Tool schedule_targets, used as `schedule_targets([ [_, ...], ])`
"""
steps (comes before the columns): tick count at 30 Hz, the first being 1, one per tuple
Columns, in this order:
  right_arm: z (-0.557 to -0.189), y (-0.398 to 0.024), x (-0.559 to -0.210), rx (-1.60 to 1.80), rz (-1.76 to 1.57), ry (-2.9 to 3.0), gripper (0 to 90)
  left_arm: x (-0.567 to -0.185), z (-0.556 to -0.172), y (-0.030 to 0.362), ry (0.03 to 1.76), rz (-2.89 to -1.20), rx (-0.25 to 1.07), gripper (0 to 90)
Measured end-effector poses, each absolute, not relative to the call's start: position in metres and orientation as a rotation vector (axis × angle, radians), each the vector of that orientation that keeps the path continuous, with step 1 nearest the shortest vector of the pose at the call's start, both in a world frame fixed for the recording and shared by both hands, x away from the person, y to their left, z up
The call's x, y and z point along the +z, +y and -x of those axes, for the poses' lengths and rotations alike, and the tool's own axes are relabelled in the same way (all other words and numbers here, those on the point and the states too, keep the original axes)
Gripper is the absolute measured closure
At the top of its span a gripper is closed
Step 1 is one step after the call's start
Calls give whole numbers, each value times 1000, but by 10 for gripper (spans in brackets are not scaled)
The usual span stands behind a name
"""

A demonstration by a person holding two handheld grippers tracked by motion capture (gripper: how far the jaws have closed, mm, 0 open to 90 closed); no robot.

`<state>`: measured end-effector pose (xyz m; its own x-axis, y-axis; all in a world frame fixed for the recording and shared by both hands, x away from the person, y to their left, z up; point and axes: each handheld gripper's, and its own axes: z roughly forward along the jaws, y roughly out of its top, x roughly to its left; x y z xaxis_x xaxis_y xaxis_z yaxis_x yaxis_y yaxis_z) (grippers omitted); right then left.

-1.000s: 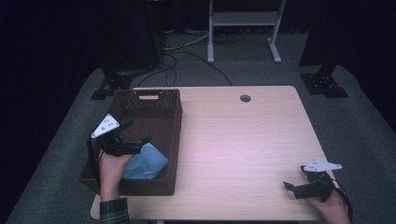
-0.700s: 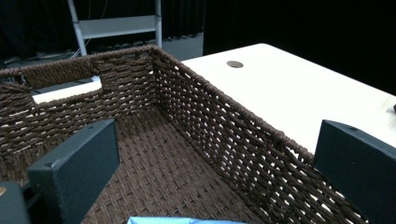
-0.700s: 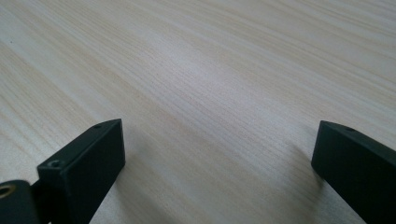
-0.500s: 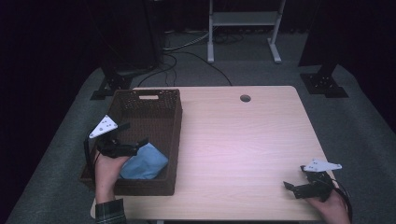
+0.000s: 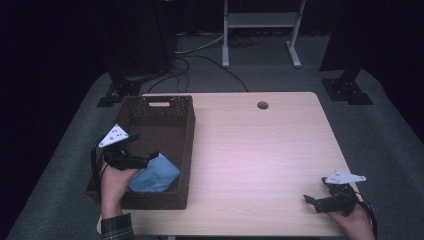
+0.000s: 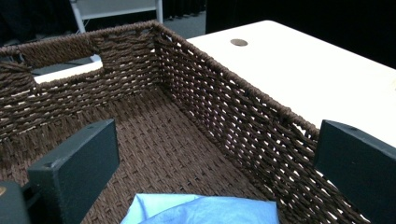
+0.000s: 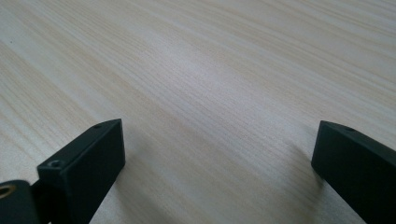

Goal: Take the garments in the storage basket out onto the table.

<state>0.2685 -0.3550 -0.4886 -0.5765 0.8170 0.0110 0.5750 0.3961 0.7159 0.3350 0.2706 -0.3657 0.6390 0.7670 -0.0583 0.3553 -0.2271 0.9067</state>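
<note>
Over at 9 o'clock on the worktop (image 5: 250, 150) sits one brown woven basket (image 5: 170, 107), and one light blue cloth (image 5: 152, 175) lies inside it, at the end nearest the person. One left hand-held gripper (image 5: 145, 159) hangs over the near part of the basket, right above the cloth, with a grey three-cornered plate on top. In the left gripper view its two black jaws are spread wide apart and hold nothing; the blue cloth (image 6: 201, 212) shows low between them, at 6 o'clock, and I cannot tell if a jaw touches it. The basket wall (image 6: 224, 112) runs up toward 12 o'clock, with one handle slot cut in the far end. One right hand-held gripper (image 5: 320, 200) is at 5 o'clock on the worktop, well apart from the basket, held in the person's right hand (image 5: 357, 222). In the right gripper view its two jaws are spread wide too, with bare pale wood (image 7: 210, 93) between them. One small round hole (image 5: 262, 105) sits in the worktop at 12 o'clock. The person's left hand (image 5: 115, 182) holds the left hand-held gripper, and a checked sleeve shows at 7 o'clock.
</note>
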Motion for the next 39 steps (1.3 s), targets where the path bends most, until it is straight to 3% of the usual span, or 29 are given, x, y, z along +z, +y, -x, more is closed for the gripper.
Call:
schedule_targets([
  [39,-268,-355,-489,984,-1209,2316,16,-381,-340,269,983,-1977,461,0],
])
